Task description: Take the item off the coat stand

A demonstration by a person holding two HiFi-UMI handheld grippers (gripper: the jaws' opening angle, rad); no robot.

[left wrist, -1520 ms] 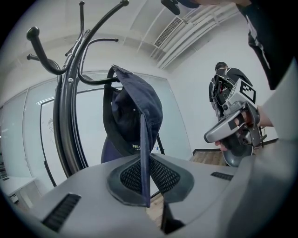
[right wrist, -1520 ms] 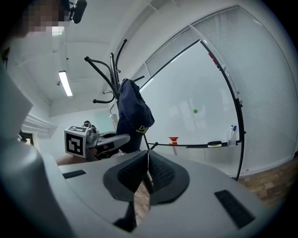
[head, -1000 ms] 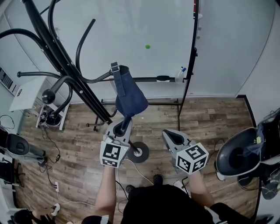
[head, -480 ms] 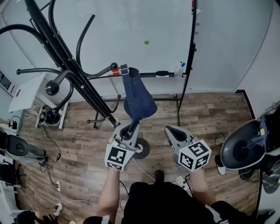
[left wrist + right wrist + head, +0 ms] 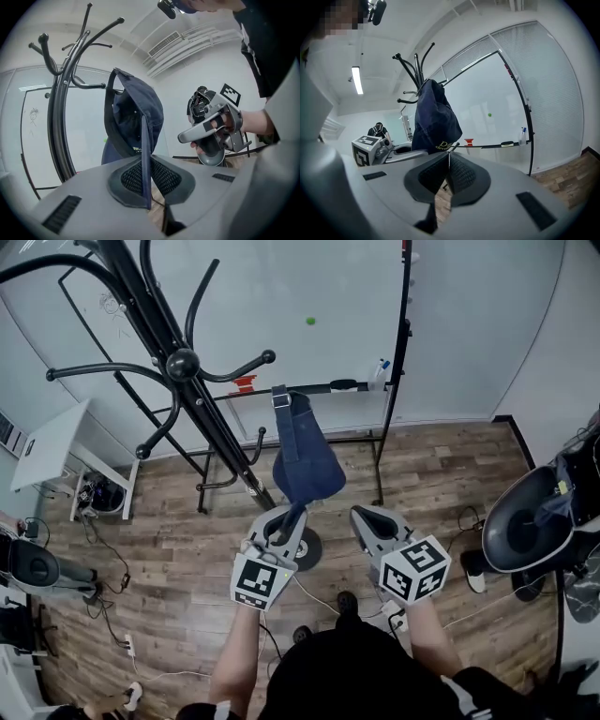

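up by the left gripper (image 5: 289,517), the blue cap (image 5: 306,460) looks off the coat stand (image 5: 184,366). that gripper's jaws pinch the brim tight. the right gripper (image 5: 367,519) is closed on nothing. best hold firm, pull away slowly.

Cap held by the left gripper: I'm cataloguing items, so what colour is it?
The cap is dark navy blue; the right gripper view shows it best.

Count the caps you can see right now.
1. The navy cap has its brim clamped in the left gripper, held up beside the coat stand. No cap shows on the stand's hooks, though not every hook is in view.
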